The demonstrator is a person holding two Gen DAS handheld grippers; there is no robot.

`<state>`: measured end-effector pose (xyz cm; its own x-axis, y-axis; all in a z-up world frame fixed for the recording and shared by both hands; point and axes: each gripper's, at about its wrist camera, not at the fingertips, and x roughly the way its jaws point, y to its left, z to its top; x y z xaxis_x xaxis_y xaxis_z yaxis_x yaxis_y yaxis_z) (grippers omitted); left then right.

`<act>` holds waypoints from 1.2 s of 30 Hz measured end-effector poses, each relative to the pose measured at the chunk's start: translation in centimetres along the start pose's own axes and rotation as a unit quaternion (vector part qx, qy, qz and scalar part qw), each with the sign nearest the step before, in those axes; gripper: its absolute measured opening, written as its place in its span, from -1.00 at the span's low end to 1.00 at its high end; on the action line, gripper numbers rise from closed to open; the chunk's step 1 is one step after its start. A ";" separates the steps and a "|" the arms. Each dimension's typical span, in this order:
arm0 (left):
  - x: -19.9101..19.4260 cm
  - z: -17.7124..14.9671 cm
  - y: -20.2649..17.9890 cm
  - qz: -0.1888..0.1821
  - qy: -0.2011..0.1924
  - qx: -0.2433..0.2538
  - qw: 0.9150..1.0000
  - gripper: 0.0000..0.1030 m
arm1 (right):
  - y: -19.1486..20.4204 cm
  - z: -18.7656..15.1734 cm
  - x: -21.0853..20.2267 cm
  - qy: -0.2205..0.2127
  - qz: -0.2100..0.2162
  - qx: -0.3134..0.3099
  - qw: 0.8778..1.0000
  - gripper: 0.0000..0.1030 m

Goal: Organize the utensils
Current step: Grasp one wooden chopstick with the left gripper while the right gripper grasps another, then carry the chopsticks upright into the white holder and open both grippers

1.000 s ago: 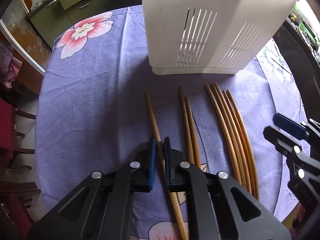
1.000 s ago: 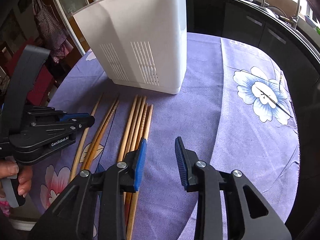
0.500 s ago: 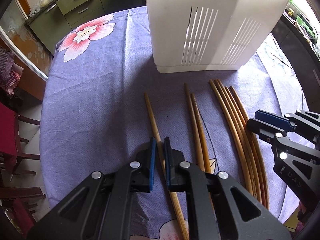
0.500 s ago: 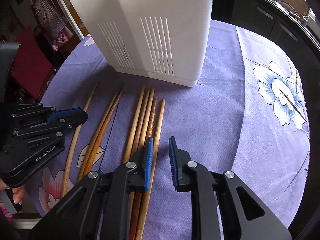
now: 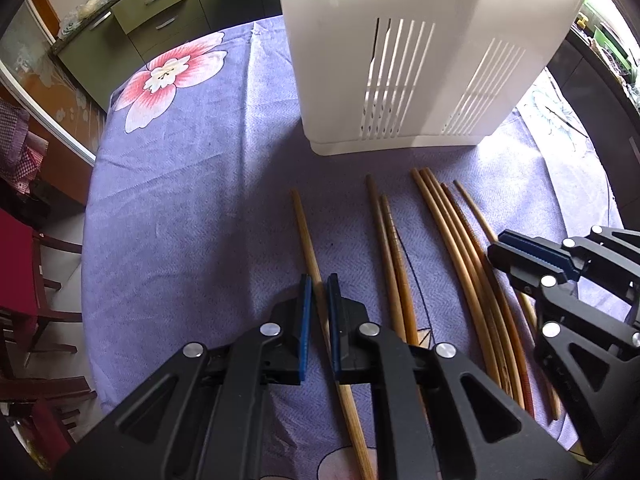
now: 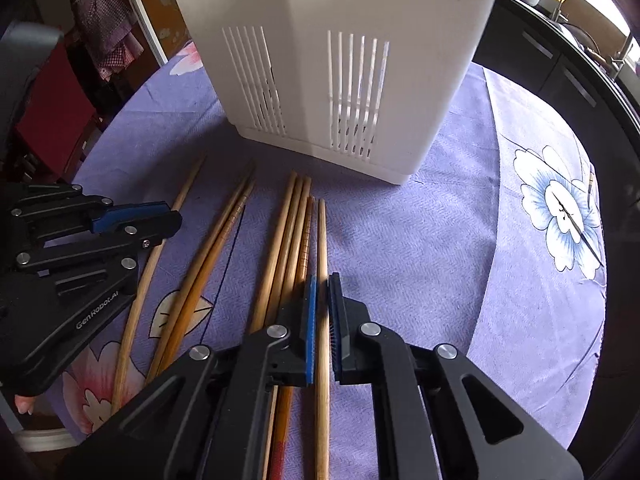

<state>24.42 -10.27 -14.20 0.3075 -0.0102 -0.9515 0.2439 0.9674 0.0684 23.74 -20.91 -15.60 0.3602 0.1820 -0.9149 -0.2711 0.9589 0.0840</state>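
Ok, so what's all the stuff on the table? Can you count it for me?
Chopsticks: about eight, light and darker wood, side by side on the cloth.
Utensil holder: one, white with slots, standing beyond the chopstick tips.
Tablecloth: one, purple with flowers, covering the table.
Cabinet: one, green, behind the table.
Left tongs: black, blue pads, closed around the leftmost chopstick.
Right tongs: black, blue pads, closed around the rightmost chopstick.

Seven chopsticks (image 6: 321, 240) — one white holder (image 6: 340, 60).
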 end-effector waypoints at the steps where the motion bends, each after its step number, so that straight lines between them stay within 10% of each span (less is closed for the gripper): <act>1: -0.1 0.0 0.1 -0.004 0.000 -0.002 1.000 -0.86 | -0.1 0.0 -0.5 -0.008 0.003 0.003 1.000 -0.87; 22: -14.8 -4.4 0.8 -0.030 -0.156 0.022 0.987 -0.89 | -2.0 -5.7 -18.5 -0.179 0.036 0.012 0.983 -0.86; 36: -18.7 -6.2 0.4 -0.030 -0.189 0.028 0.981 -0.89 | -1.4 -7.0 -21.9 -0.205 0.033 -0.004 0.978 -0.86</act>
<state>13.12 -8.10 1.74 0.6072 -0.1710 -0.7759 0.3193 0.9468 0.0412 9.98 -27.78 1.53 0.6692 0.3171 -0.6720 -0.3123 0.9406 0.1329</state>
